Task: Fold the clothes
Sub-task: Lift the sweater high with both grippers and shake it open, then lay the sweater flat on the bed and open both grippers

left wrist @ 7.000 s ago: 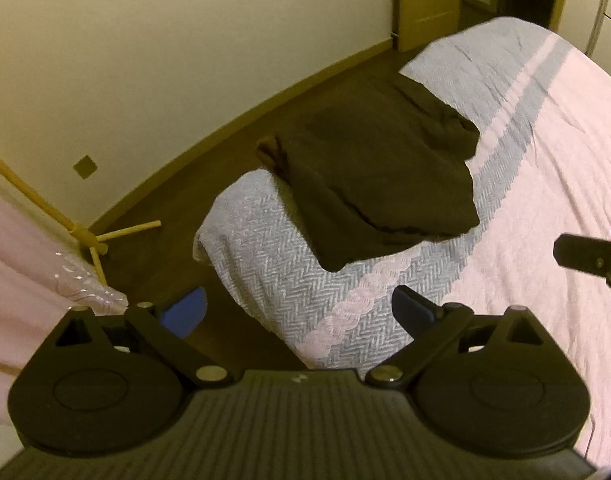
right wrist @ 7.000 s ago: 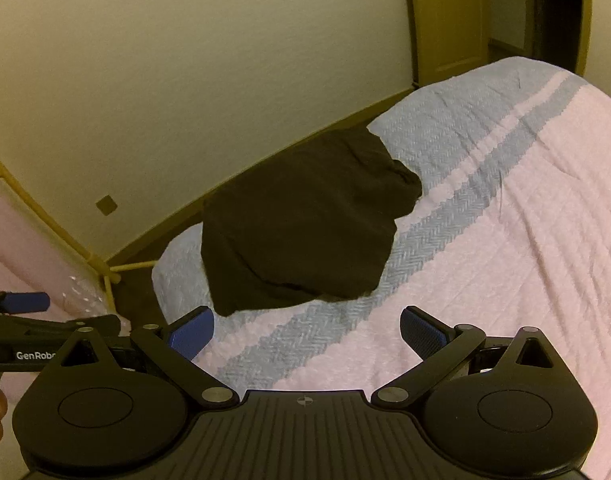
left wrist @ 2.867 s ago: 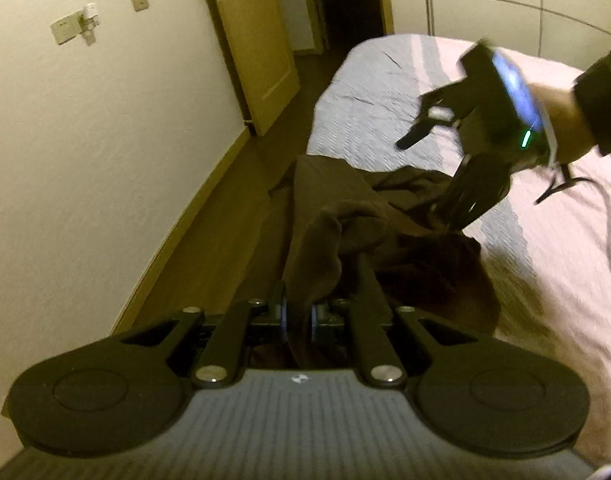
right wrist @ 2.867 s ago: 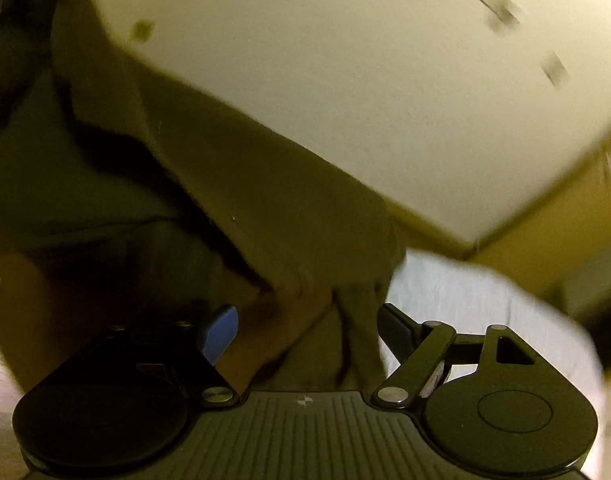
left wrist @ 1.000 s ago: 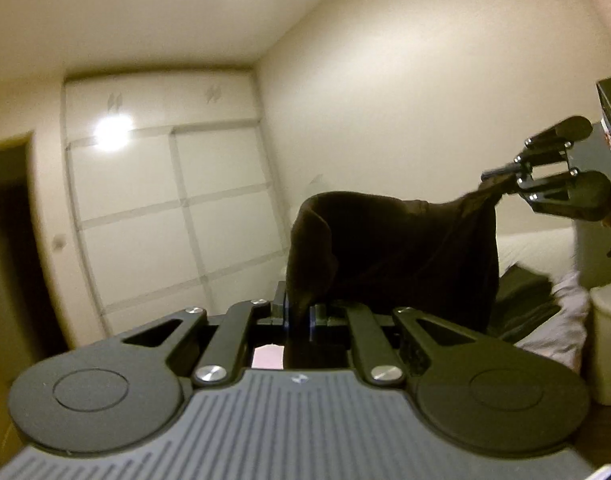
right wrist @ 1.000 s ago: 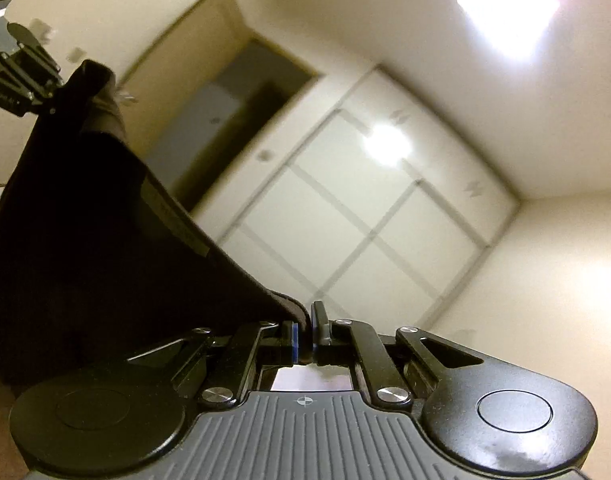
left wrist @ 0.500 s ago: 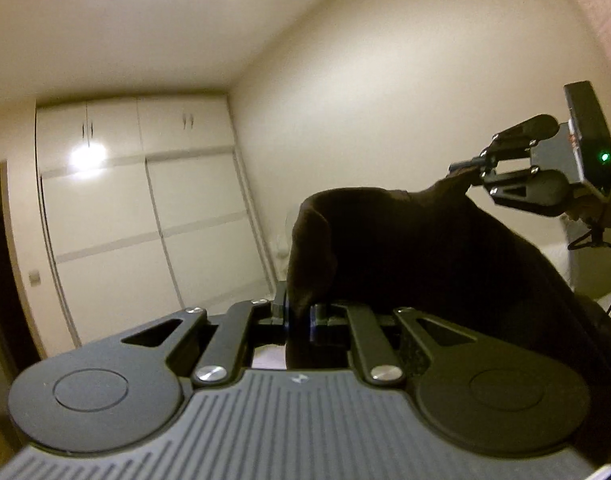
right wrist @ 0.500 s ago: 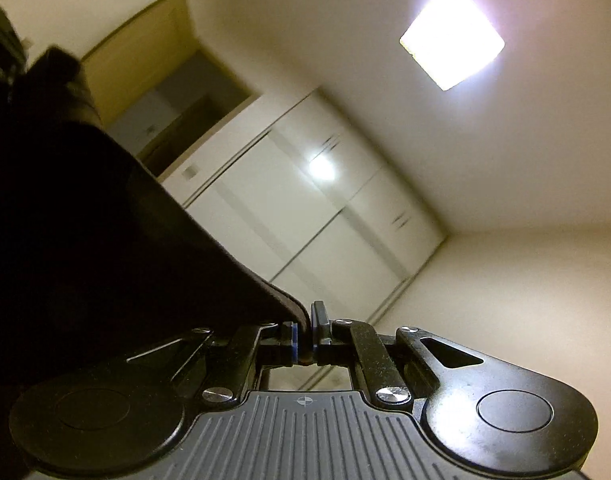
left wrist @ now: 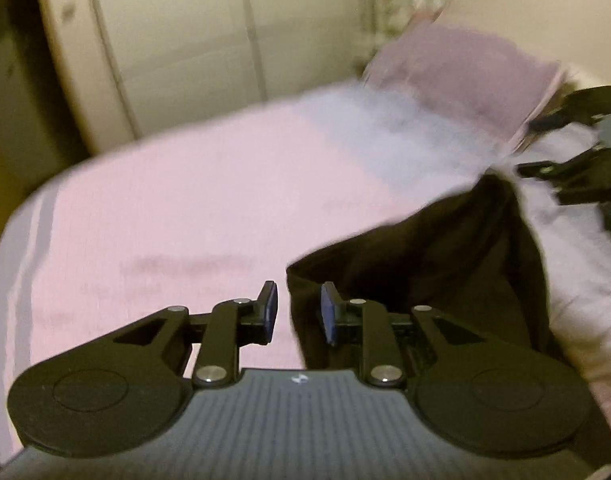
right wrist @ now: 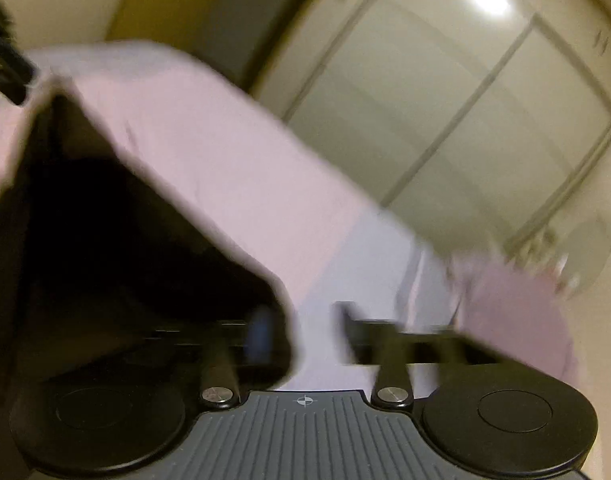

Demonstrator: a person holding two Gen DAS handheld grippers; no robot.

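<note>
A: Left wrist view. How is the dark garment placed, and why?

B: It is laid on the pink bedspread, from 6 o'clock out toward 2 o'clock. A flat surface is presumably wanted for folding. One corner is seen between the parted pads of the left gripper; the jaws have just been opening, and the cloth is no longer pinched, though it may be brushed by the right-hand pad.

A: And the pose?

B: The gripper is pitched down toward the bed. The right gripper is seen at 2 o'clock, beside the far corner of the cloth, near a pillow.

A: Right wrist view?

B: The frame is blurred. The garment is spread from 9 o'clock toward 6 o'clock, over the left finger. The right gripper has just been opening; a clear gap stands between the fingers, bedspread is seen through it, and nothing is clamped. A release is judged to be in hand.

A: Pose?

B: It is angled down, with wardrobe doors at 1 o'clock.
</note>
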